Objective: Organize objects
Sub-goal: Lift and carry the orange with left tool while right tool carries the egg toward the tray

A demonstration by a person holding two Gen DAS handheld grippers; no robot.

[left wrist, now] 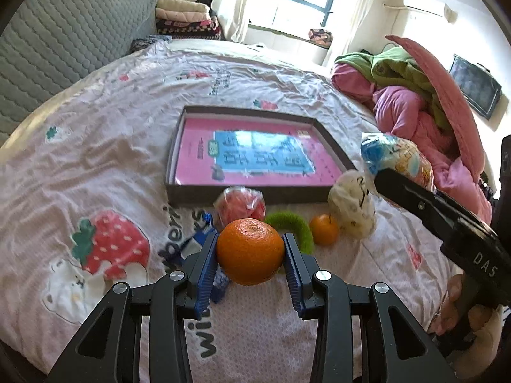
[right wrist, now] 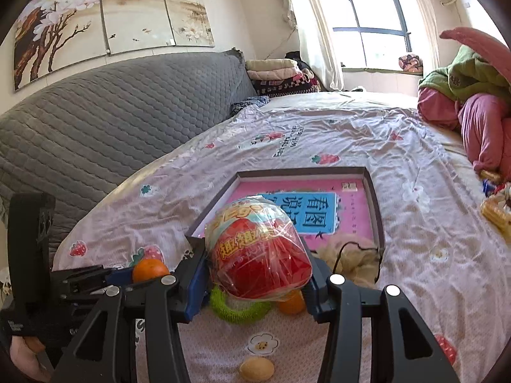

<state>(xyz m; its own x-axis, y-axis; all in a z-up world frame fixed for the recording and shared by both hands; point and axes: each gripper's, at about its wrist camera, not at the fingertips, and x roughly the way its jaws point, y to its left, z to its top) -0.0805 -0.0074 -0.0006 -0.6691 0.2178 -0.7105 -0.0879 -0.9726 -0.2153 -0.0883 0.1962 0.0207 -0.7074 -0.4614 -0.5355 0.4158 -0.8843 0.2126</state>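
Left gripper (left wrist: 250,255) clamps an orange (left wrist: 250,251) above the bedsheet (left wrist: 95,159), just short of the box's (left wrist: 179,146) near edge. Right gripper (right wrist: 255,268) clamps a wrapped snack packet (right wrist: 258,252) over the near rim of the box (right wrist: 373,198). Open sheet lies beyond the box.

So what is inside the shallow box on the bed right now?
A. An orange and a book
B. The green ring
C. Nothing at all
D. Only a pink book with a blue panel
D: the shallow box holds only the pink book; the left gripper grips one orange, and the green ring lies outside it.
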